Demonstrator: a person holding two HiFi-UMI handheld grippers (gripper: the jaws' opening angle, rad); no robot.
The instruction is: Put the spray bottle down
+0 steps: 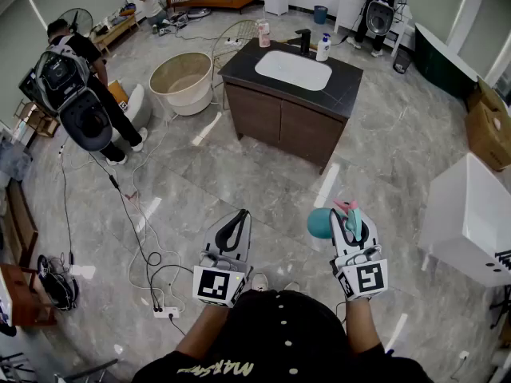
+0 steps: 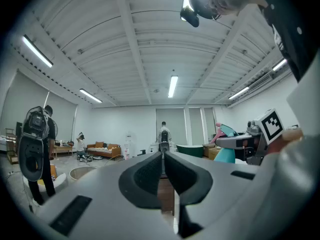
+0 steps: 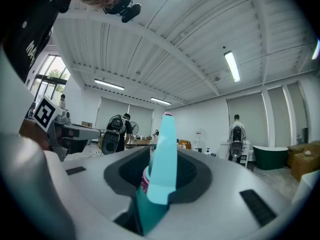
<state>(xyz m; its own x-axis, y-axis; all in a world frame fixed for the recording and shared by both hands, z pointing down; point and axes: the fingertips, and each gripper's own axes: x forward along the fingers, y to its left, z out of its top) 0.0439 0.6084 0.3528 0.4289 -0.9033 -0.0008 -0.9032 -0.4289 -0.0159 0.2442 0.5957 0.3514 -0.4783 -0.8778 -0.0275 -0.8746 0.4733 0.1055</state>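
**Head view, read left to right.** At far left a person (image 1: 84,82) carrying a backpack rig stands on the grey marble floor (image 1: 239,174). Black cables (image 1: 136,230) trail across the floor. Just right of that person sits a round beige tub (image 1: 182,82).

Lower centre-left, the left gripper (image 1: 239,218) is held level over the floor. Its own view shows the two jaws pressed together with nothing between them.

At centre stands a dark wooden cabinet (image 1: 279,122) with a black top and a white sink (image 1: 293,70). A pink bottle (image 1: 263,33), a black tap (image 1: 303,40) and a white pump bottle (image 1: 322,48) stand along the far edge of the top.

Lower centre-right, the right gripper (image 1: 351,218) is held level and pinches the spray bottle (image 1: 322,223). The teal body shows just left of the jaws, and the pale blue and pink head lies between them. In the right gripper view the jaws grip the bottle near its neck. The bottle is in the air above the floor, resting on nothing and well apart from the cabinet.

At right stands a white unit (image 1: 463,214), with a cardboard box (image 1: 489,122) beyond it.
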